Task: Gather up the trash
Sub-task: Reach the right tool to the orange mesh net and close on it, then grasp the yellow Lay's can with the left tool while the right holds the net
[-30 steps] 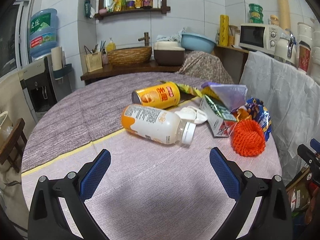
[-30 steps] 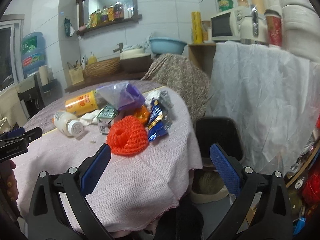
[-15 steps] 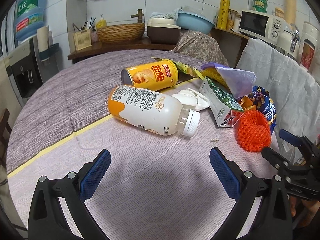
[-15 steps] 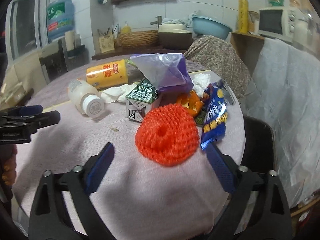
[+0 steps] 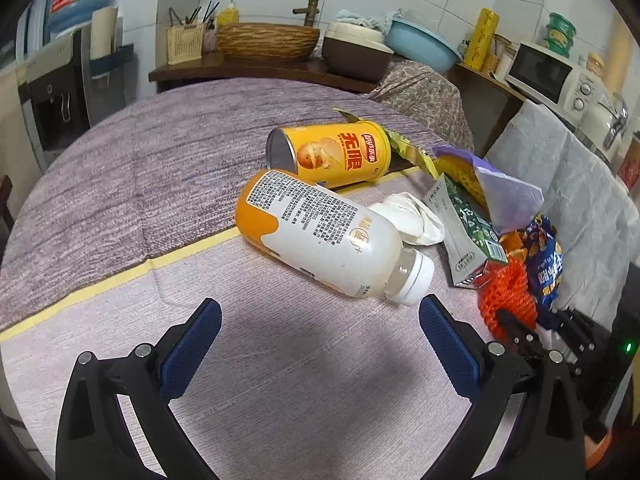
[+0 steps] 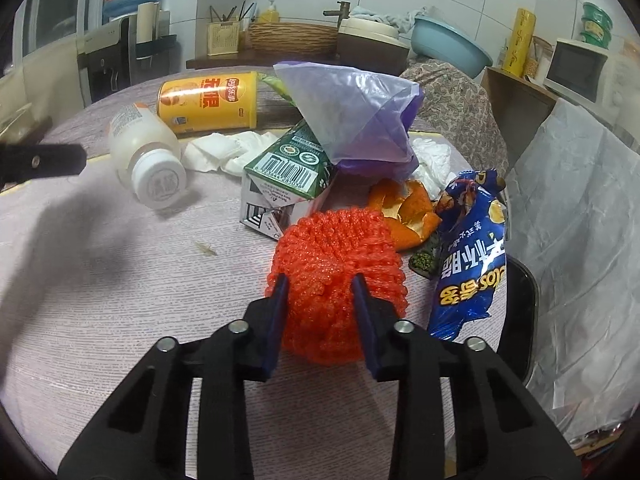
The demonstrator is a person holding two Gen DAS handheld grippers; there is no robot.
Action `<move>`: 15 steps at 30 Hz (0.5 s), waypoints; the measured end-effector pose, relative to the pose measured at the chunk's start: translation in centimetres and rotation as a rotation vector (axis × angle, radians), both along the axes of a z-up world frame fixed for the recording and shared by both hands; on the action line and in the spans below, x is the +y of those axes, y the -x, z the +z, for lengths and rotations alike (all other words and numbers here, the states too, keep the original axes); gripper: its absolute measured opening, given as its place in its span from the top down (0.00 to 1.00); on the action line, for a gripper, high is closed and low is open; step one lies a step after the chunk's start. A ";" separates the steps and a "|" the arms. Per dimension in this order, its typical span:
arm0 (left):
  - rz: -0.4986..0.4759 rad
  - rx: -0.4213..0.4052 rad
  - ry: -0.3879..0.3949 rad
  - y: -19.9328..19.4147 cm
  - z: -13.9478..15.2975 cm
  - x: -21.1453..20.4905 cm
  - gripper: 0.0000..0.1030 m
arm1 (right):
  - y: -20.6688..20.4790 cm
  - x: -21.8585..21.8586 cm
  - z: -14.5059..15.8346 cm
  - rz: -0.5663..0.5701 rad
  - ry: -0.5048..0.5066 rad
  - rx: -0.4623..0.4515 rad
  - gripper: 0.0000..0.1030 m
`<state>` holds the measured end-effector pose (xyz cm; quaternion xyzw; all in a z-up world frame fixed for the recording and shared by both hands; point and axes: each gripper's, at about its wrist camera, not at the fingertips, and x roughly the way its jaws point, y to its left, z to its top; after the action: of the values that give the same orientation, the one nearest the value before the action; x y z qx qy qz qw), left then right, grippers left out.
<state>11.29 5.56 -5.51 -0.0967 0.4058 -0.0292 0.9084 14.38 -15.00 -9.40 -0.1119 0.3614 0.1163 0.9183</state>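
Red foam fruit net (image 6: pixel 336 280), near right table edge by the blue snack bag (image 6: pixel 468 256): right gripper (image 6: pixel 320 300), jaws just closed, squeezes its near side; left gripper (image 5: pixel 320 344) gapes empty, farther left.

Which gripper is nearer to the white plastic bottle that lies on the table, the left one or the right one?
Left. The left gripper hovers open just short of the white bottle, whose cap points at it. The right gripper is farther away, its jaws having just closed around the orange foam net.
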 end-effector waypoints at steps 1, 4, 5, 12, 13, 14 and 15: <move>0.010 0.012 0.013 -0.2 0.0 0.1 0.05 | 0.1 0.0 0.0 0.002 -0.001 -0.002 0.74; 0.038 0.011 0.005 -0.8 0.5 0.2 0.05 | 0.3 -0.3 0.0 0.005 -0.013 -0.002 0.76; 0.032 -0.012 -0.024 -0.8 0.9 0.1 0.05 | 0.4 -0.4 0.0 0.008 -0.017 -0.001 0.77; -0.066 -0.093 -0.176 -1.4 2.7 -0.2 0.05 | 0.6 -0.8 0.1 0.011 -0.052 0.001 0.77; -0.057 -0.077 -0.153 -1.7 2.5 0.2 0.05 | 0.6 -0.9 0.2 0.009 -0.057 -0.002 0.77; -0.043 -0.061 -0.123 -1.9 2.2 0.7 0.05 | 0.6 -0.8 0.3 0.009 -0.060 -0.006 0.77; -0.022 -0.041 -0.097 -2.2 1.9 1.1 0.05 | 0.7 -0.8 0.3 0.010 -0.063 -0.008 0.77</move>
<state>13.50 6.63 -3.61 -0.0477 0.3893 -0.0215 0.9196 13.69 -15.79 -9.10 -0.0851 0.3532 0.1316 0.9223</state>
